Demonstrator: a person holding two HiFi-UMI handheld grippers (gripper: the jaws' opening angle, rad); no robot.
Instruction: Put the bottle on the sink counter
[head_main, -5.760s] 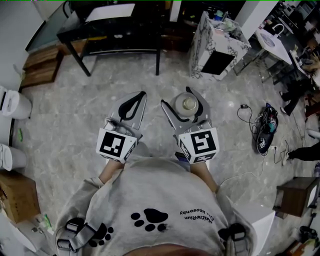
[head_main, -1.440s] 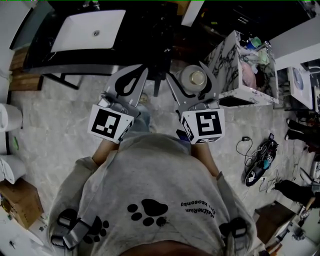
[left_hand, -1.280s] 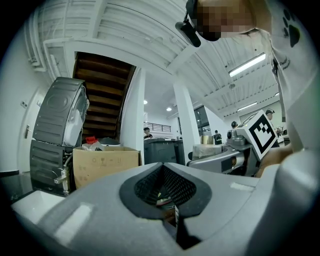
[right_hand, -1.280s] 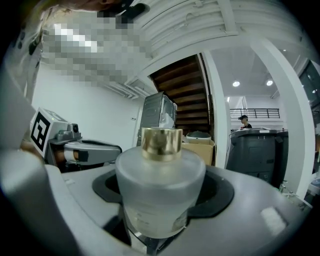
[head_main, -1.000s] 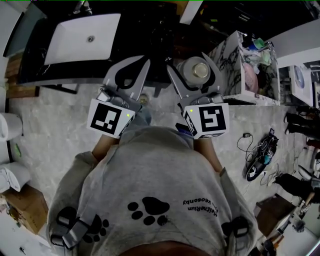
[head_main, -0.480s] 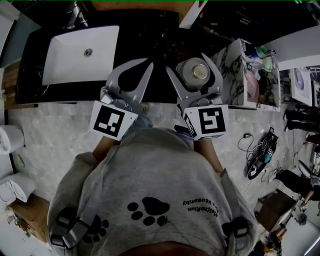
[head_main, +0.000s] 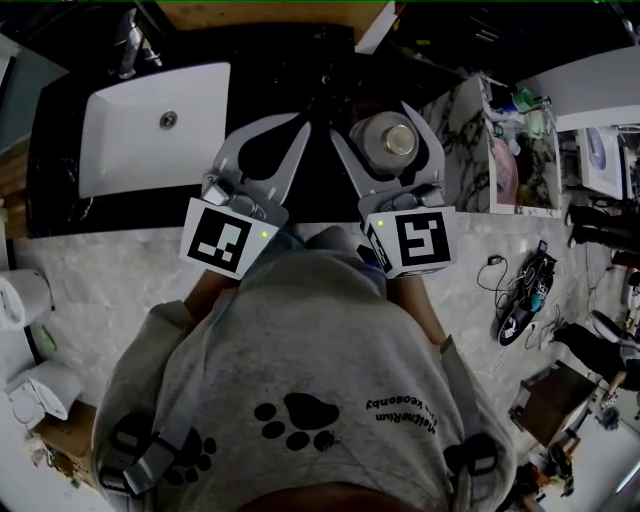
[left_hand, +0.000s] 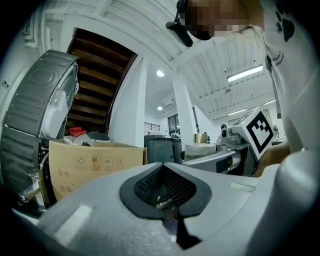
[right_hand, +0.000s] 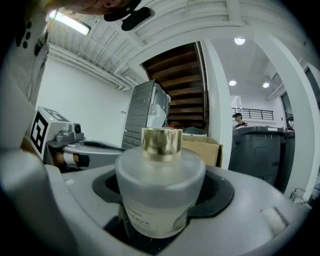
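Right gripper view: a frosted bottle (right_hand: 160, 200) with a gold cap stands upright, clamped in the right gripper (right_hand: 164, 172); its label print is too small to read. In the head view it shows against the black sink counter (head_main: 330, 60), right of the white basin (head_main: 150, 125). The left gripper (head_main: 296, 122), jaws together, holds nothing. A cardboard box (left_hand: 95, 165) bears recycling symbols.

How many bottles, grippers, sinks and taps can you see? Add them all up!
bottle: 1
grippers: 2, the left gripper and the right gripper
sink: 1
tap: 1
Total: 5
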